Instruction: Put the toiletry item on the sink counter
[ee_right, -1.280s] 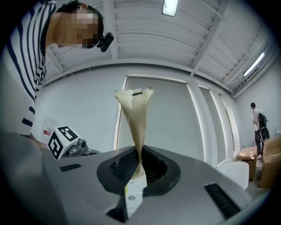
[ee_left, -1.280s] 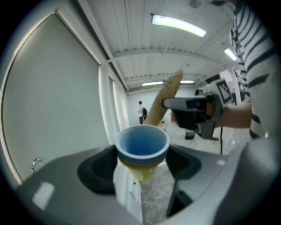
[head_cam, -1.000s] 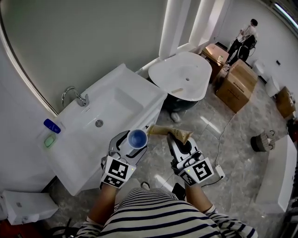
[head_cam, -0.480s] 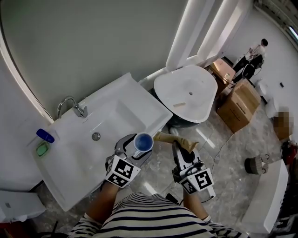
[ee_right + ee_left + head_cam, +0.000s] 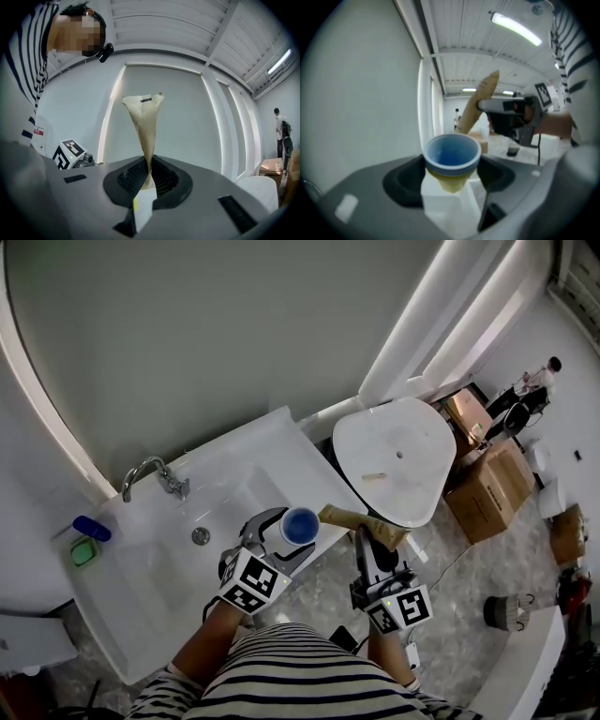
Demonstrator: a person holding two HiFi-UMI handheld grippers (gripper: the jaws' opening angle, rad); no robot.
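Note:
My left gripper (image 5: 281, 532) is shut on a blue cup (image 5: 299, 526), held upright over the front right part of the white sink counter (image 5: 272, 442). In the left gripper view the blue cup (image 5: 452, 156) sits between the jaws of my left gripper (image 5: 452, 180). My right gripper (image 5: 366, 535) is shut on a flattened tan tube (image 5: 349, 517), just right of the counter's edge. The right gripper view has the tan tube (image 5: 145, 124) standing up from my right gripper (image 5: 147, 178), pinched at its lower end.
A chrome faucet (image 5: 157, 474) stands behind the basin drain (image 5: 201, 535). A blue bottle (image 5: 91, 528) and a green soap (image 5: 83, 551) lie at the counter's left end. A white tub (image 5: 394, 451) and cardboard boxes (image 5: 492, 488) stand to the right. A person (image 5: 539, 381) stands far off.
Both grippers have moved forward together toward the sink with the cup and the tube. The left gripper now hangs over the counter's front edge, closer to the basin.

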